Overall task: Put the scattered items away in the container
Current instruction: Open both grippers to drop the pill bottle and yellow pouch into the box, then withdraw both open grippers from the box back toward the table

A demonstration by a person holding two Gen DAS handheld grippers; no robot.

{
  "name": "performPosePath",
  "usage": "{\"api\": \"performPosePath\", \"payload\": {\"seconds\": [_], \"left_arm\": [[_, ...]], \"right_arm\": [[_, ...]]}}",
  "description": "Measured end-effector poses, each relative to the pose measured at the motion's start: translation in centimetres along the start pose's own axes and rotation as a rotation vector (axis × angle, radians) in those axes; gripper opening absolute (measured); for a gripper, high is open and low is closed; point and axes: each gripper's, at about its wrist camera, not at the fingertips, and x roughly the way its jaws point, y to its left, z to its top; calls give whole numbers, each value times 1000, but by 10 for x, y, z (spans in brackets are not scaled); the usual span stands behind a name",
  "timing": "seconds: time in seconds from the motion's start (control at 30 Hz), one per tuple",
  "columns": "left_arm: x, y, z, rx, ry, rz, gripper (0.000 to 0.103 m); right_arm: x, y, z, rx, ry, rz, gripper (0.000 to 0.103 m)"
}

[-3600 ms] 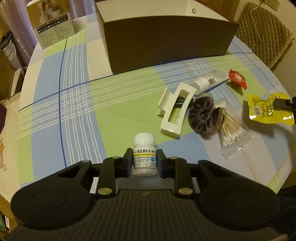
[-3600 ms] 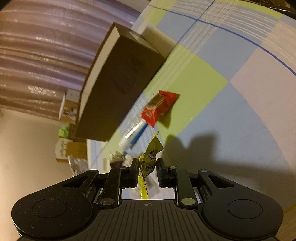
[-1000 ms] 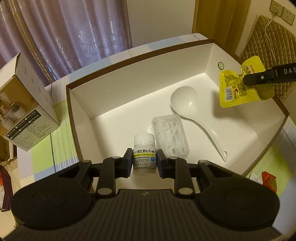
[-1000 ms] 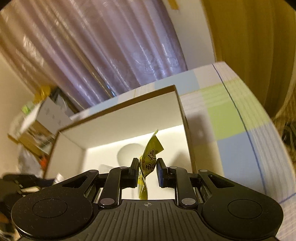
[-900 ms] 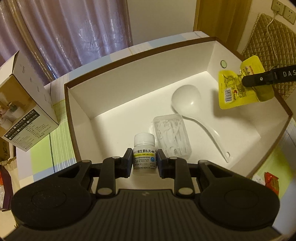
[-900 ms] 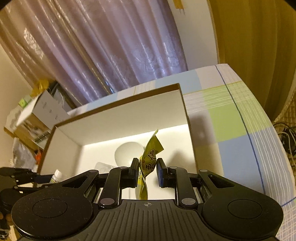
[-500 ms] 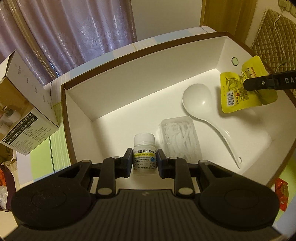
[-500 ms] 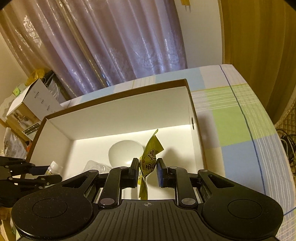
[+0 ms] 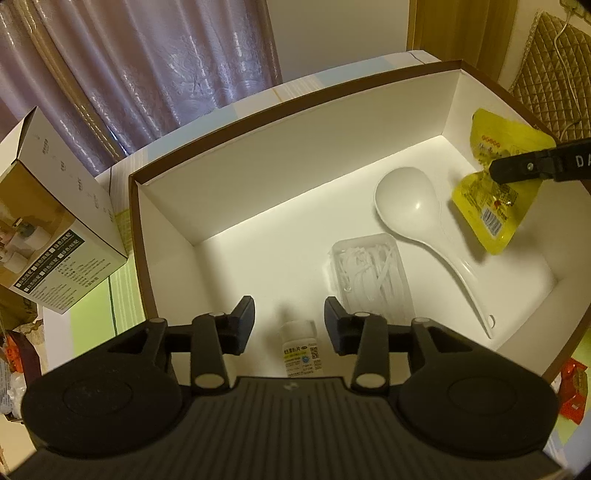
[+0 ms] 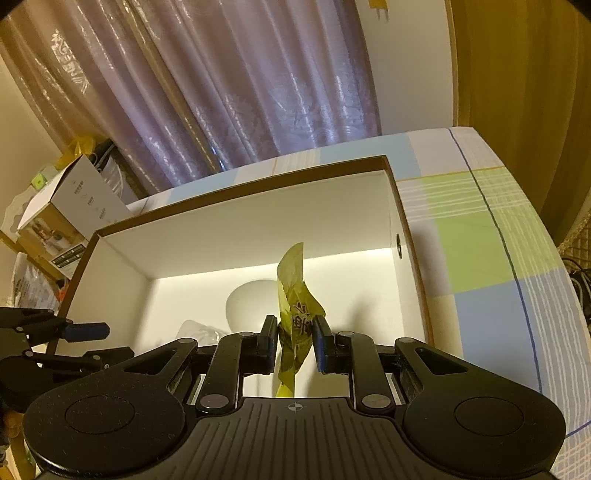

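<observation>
A worktop (image 10: 476,236) covered in a blue, green and cream checked cloth carries a large open brown cardboard box with a white interior (image 9: 258,122), a printed product carton (image 9: 55,236) beside it.

Mauve patterned curtains (image 10: 229,92) (drawn), cream wall (image 9: 332,33), checked tablecloth (image 10: 476,236), warm light

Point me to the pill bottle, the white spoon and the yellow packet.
pill bottle (image 9: 297,329): left wrist view, on its white cap.
white spoon (image 9: 406,201): left wrist view, on its bowl.
yellow packet (image 10: 299,317): right wrist view, on its printed middle.
</observation>
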Motion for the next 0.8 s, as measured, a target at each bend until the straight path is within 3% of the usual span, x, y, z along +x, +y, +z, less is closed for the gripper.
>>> {"api": "performPosePath", "payload": {"seconds": [0.27, 0.33, 0.37, 0.5, 0.7, 0.8], "left_arm": [[-11, 1, -1, -7, -11, 1, 42], [-13, 1, -2, -4, -16, 4, 44], [-15, 1, -2, -6, -18, 5, 45], [-21, 3, -5, -12, -26, 3, 49], [-28, 4, -9, -14, -24, 0, 54], [-33, 4, -10, -16, -24, 10, 64]], "right_arm": [[-6, 18, 2, -131, 23, 35, 23], [-11, 22, 4, -154, 3, 24, 56], [-15, 22, 5, -156, -26, 16, 88], [-29, 27, 7, -214, -68, 2, 90], [-39, 32, 1, -295, 19, -30, 90], [-42, 33, -5, -321, 61, -39, 90]]}}
